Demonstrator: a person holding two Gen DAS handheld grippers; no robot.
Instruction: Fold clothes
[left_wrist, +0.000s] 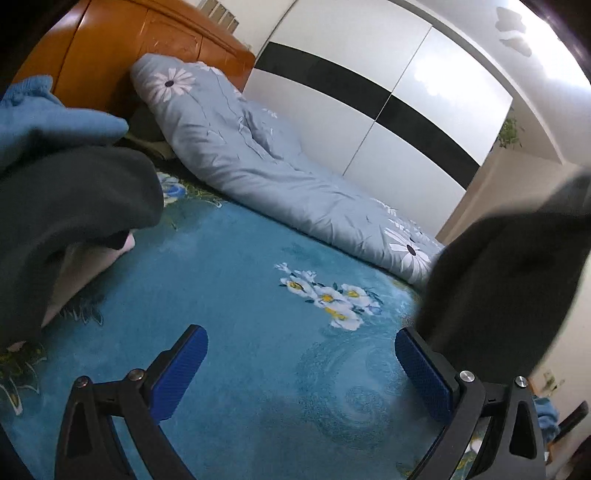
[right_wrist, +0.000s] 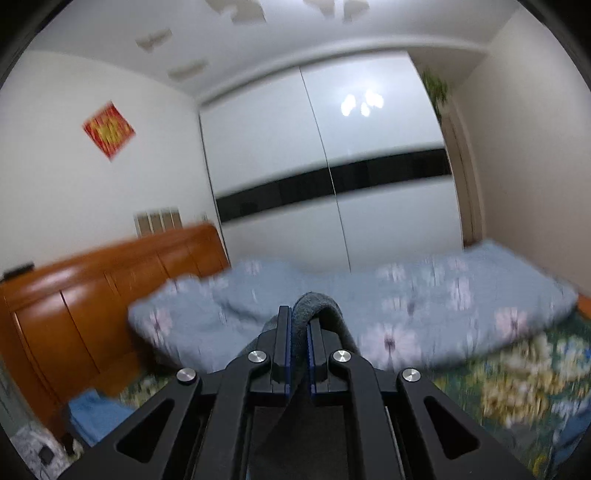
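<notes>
My left gripper (left_wrist: 301, 354) is open and empty, hovering over the teal floral bedspread (left_wrist: 240, 295). A dark grey garment (left_wrist: 509, 288) hangs in the air just right of its right finger. A stack of clothes lies at the left: a dark grey piece (left_wrist: 70, 206) under a blue knit one (left_wrist: 40, 118). My right gripper (right_wrist: 298, 328) is shut on the dark grey garment (right_wrist: 317, 306), whose fold loops over the fingertips, held up above the bed.
A rolled light-blue flowered quilt (left_wrist: 258, 162) lies along the far side of the bed; it also shows in the right wrist view (right_wrist: 424, 306). An orange wooden headboard (left_wrist: 147, 40) stands at the left. A white wardrobe (left_wrist: 388, 81) with a black band stands behind.
</notes>
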